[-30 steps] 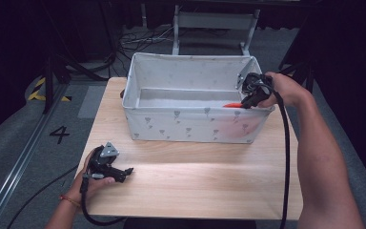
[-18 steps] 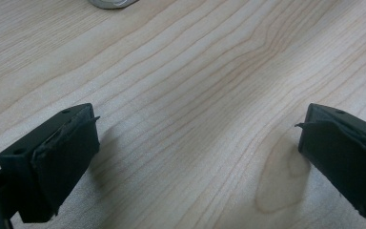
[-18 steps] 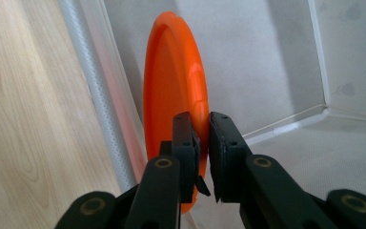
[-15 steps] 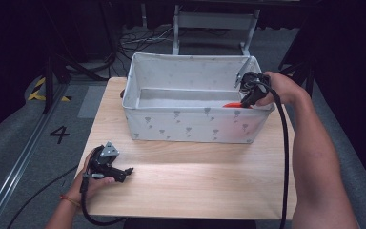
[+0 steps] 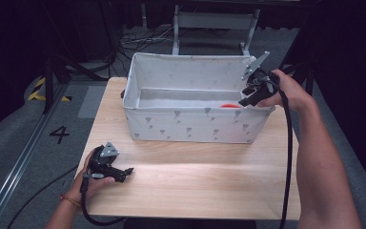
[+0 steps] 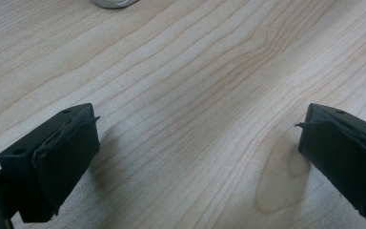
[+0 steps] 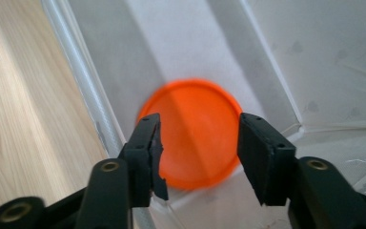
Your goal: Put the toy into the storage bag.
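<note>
My right gripper (image 5: 247,99) hangs over the right end of a white fabric box (image 5: 190,125) and points down into it. Its jaws have just been opening and now stand apart (image 7: 198,125). An orange disc (image 7: 190,136) shows blurred beyond them, inside the box against the wall (image 7: 314,57), and no pad presses on it. From above, the disc (image 5: 228,105) is a thin orange sliver by the box's right end. My left gripper (image 5: 124,171) rests on the wooden table (image 5: 195,176) near its front left corner, open (image 6: 198,119), with bare wood between the jaws.
The box takes up the table's far half. Each gripper trails a black cable; the right one (image 5: 288,157) runs along the forearm. A grey rounded edge (image 6: 114,2) shows at the top of the left gripper view. Beyond the table stand a metal frame (image 5: 214,21) and loose floor cables.
The right hand has tipped a little at the box's right end, and its grey plate now sticks up more. The left gripper has not moved.
</note>
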